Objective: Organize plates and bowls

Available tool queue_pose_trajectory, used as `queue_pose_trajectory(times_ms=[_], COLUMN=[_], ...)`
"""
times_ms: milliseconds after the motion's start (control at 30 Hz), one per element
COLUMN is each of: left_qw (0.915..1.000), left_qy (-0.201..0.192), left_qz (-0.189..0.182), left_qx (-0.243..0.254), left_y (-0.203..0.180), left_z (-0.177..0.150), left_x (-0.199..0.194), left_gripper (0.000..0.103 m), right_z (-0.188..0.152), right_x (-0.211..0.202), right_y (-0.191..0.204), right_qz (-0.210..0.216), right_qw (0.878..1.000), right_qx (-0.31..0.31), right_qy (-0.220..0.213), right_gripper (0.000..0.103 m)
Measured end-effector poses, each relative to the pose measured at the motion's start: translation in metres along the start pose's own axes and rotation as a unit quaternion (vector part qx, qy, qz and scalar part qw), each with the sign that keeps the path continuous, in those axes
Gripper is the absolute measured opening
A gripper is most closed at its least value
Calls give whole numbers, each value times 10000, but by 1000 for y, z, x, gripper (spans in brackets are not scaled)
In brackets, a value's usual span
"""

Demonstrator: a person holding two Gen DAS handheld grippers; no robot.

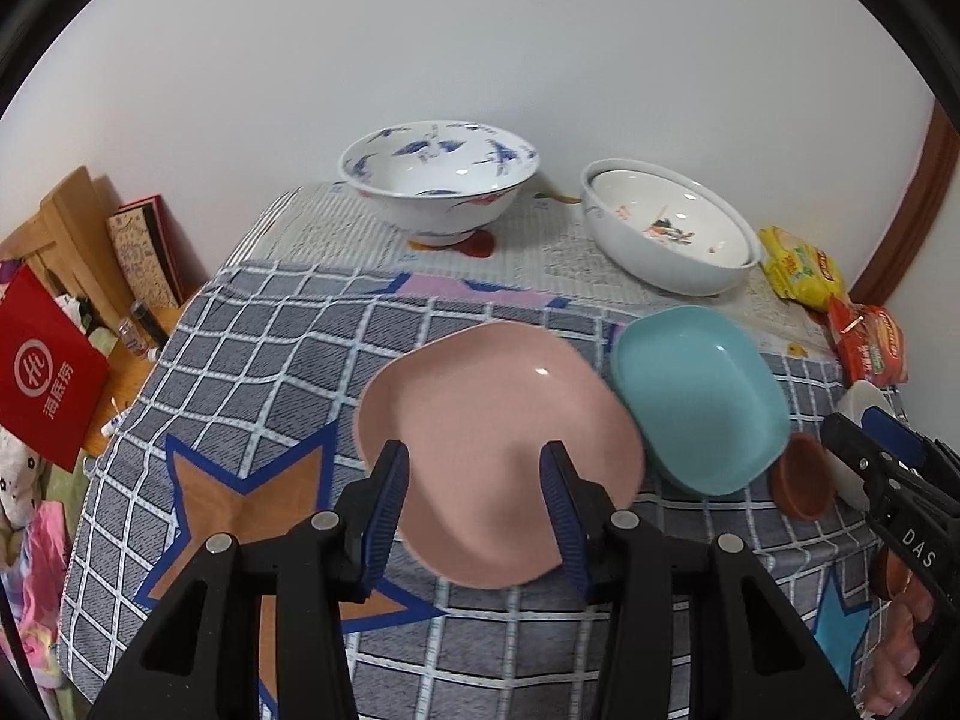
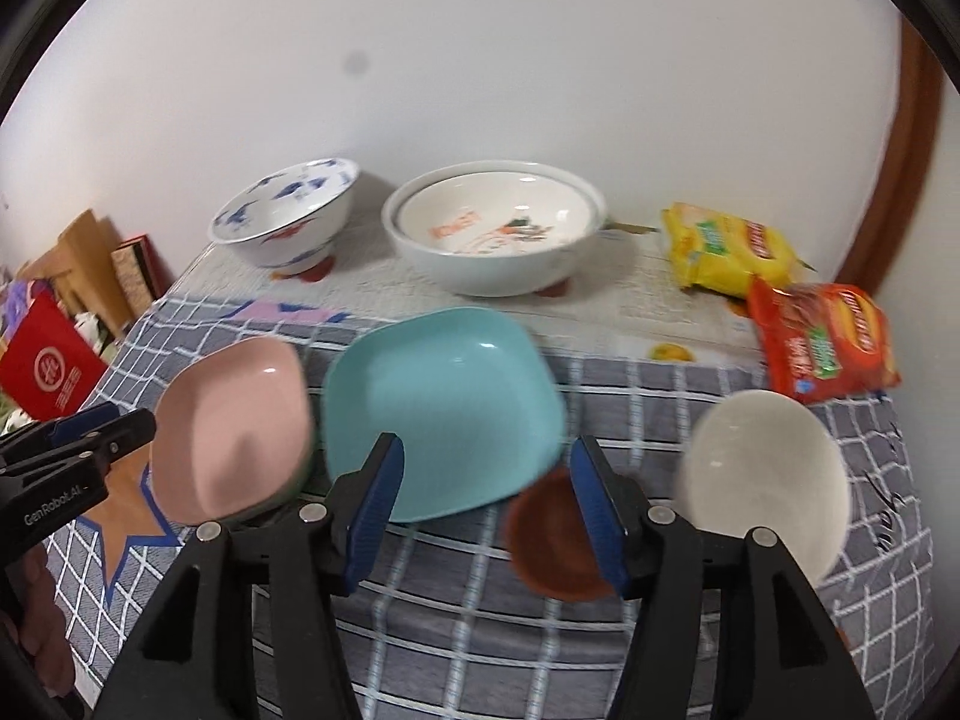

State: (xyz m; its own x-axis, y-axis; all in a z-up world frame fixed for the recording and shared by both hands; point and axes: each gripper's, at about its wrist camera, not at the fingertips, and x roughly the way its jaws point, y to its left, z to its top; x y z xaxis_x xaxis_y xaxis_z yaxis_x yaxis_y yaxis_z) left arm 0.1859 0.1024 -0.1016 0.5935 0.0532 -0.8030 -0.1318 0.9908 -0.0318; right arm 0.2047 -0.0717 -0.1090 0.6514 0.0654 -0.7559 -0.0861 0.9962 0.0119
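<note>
A pink plate [image 1: 498, 420] lies on the checked cloth, on top of a green one whose edge shows in the right wrist view. My left gripper [image 1: 474, 480] hovers over its near side, open, pads clear of it. Beside it on the right lies a teal plate [image 2: 444, 396], with a small brown saucer [image 2: 552, 534] and a white bowl [image 2: 762, 480] further right. My right gripper [image 2: 486, 468] stands open above the teal plate's near edge and the saucer, holding nothing. At the back stand a blue-patterned bowl [image 1: 438, 180] and two nested white bowls [image 1: 666, 228].
A yellow snack packet [image 2: 720, 246] and a red snack packet [image 2: 822, 336] lie at the back right by the wall. Off the table's left edge are a red bag [image 1: 48, 366], books and clutter. A brown door frame [image 2: 912, 150] stands at the right.
</note>
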Motion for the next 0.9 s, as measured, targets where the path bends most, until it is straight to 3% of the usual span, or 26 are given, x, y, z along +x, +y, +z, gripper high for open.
queue_pose_trajectory(times_ms=[433,900], left_qw=[9994,9979], left_qy=[82,161], left_qz=[-32,230], left_qx=[341,580], left_y=[-57,-75], left_z=[13,32], left_x=[15,58], left_gripper=[51,51], right_z=[2,13], right_x=[-7,42], right_y=[-41,-44], right_qz=[69,283], right_qw=[9996,9991], right_qx=[256,295], right_qy=[13,108], right_gripper=[57,57])
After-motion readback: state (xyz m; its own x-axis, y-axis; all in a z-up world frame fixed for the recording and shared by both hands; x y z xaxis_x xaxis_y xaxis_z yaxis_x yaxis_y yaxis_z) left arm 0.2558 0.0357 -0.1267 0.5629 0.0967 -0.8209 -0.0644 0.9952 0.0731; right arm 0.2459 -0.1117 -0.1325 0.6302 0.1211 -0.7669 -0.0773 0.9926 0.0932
